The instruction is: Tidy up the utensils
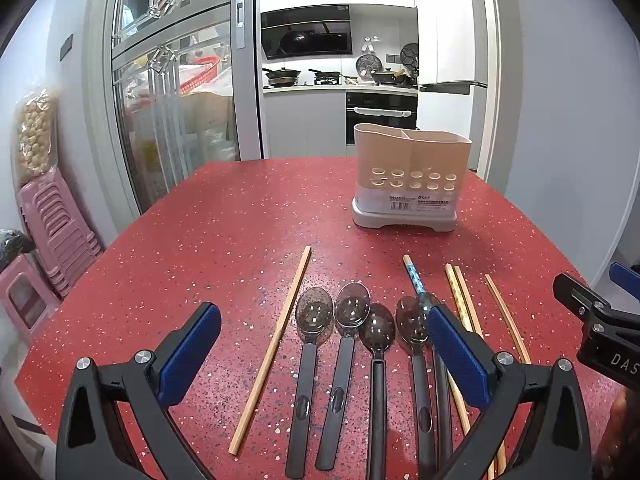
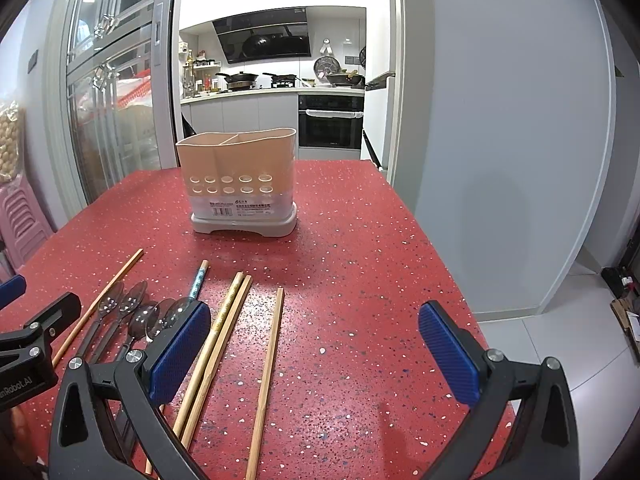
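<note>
Holding both tools released, you have the left tool [image 1: 324, 344] poised over the row of spoons [image 1: 348, 308] and the right tool [image 2: 316, 344] above bare red desk [image 2: 352, 264], gripping nothing. Chopsticks [image 2: 224, 328] lie loose beside the spoons. The two-compartment utensil holder [image 2: 238, 184] stands upright farther back, well apart.

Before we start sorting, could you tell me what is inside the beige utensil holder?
The utensil holder shows a divider splitting two compartments, and nothing sticks out above its rim. The walls hide the compartment floors, so small items inside cannot be ruled out.
</note>
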Available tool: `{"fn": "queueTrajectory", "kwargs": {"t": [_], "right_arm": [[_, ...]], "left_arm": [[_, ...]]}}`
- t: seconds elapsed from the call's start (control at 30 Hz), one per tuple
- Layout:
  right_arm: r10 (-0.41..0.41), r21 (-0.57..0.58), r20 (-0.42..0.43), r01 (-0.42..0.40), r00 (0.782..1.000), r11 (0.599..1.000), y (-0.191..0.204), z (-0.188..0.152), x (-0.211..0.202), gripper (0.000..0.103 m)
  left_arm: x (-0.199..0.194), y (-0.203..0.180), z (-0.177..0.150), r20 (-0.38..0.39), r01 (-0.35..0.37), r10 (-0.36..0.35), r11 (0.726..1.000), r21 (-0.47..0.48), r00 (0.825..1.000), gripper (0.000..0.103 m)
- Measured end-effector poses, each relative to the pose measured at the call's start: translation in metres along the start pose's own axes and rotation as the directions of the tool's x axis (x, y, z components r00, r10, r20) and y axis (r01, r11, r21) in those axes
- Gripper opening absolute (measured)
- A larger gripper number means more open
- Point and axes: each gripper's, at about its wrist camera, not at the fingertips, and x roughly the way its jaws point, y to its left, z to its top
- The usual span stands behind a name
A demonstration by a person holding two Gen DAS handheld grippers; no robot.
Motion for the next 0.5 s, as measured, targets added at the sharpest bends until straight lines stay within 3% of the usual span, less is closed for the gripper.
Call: {"fn": "queueTrajectory", "kwargs": {"t": [0.5], "right_arm": [[-0.002,0.001,0.004,0.002,1.000,1.000,0.0012,-0.0010,-0.0014,0.103]], "left_arm": [[-0.0019,0.0004,0.0004,0.006,-0.001,0.001,1.000,-0.002,1.000,0.103]]}}
